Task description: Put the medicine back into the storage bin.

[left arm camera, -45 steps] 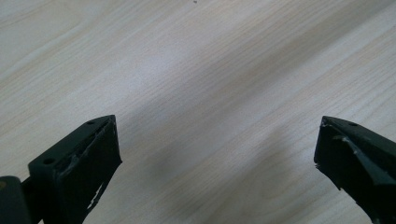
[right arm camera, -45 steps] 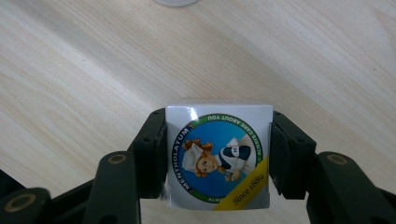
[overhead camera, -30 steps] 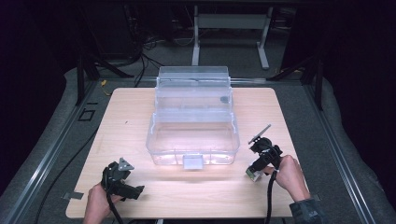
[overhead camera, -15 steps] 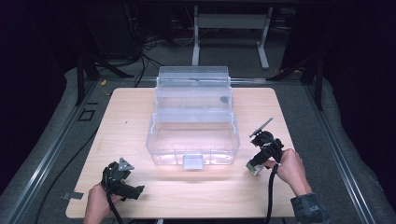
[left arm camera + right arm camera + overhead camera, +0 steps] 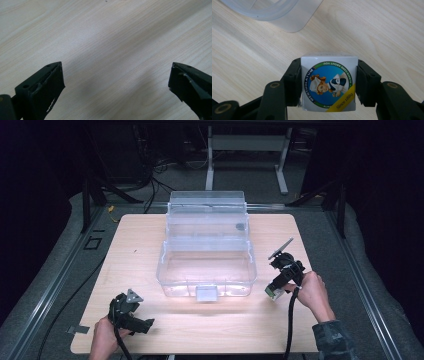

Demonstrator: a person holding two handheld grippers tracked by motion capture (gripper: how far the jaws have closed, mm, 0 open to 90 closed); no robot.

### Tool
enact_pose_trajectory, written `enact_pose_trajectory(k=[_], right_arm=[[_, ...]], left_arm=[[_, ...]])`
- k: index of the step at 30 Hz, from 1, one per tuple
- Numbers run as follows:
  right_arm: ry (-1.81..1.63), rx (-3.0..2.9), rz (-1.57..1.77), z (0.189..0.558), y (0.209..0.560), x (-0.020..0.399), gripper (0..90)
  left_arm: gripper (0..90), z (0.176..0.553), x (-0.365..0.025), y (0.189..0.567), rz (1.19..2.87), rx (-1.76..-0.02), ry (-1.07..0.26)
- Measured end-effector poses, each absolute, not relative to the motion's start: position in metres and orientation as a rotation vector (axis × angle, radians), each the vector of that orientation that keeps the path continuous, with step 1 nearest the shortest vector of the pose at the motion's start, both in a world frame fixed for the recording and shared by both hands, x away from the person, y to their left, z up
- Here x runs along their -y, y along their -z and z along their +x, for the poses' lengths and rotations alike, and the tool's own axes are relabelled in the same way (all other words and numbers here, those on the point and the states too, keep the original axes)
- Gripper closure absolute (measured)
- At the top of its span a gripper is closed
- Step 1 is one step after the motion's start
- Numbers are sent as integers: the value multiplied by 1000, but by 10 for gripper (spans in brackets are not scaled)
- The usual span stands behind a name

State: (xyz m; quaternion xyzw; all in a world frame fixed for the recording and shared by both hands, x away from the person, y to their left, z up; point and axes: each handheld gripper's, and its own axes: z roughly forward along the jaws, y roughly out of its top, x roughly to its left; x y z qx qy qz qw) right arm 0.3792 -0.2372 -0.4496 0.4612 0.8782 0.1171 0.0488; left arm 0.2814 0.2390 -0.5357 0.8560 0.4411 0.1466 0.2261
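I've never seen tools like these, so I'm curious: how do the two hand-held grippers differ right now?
The right gripper has its jaws shut on a small Mentholatum box; the left gripper has its jaws wide apart with nothing between them. In the high view the right gripper sits beside the clear plastic container, while the left gripper lies apart from it, near the table's front edge. Both are black, each held in one hand.

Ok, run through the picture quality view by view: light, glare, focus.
High view: the table is evenly lit against dark surroundings, with a bright glare patch on the clear plastic box. Left gripper view: soft shadow bands cross the wood and the left tool looks slightly soft. Right gripper view: the label on the small Mentholatum box held by the right tool reads sharply; the plastic corner above is blurred.
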Motion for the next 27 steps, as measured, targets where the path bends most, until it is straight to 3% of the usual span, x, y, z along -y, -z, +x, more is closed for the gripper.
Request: enact_pose_trajectory(k=[27], right_arm=[[-289, -2653, 1379, 417, 427, 228, 468]], left_arm=[[2, 282, -239, 536, 2363, -1221, -396]])
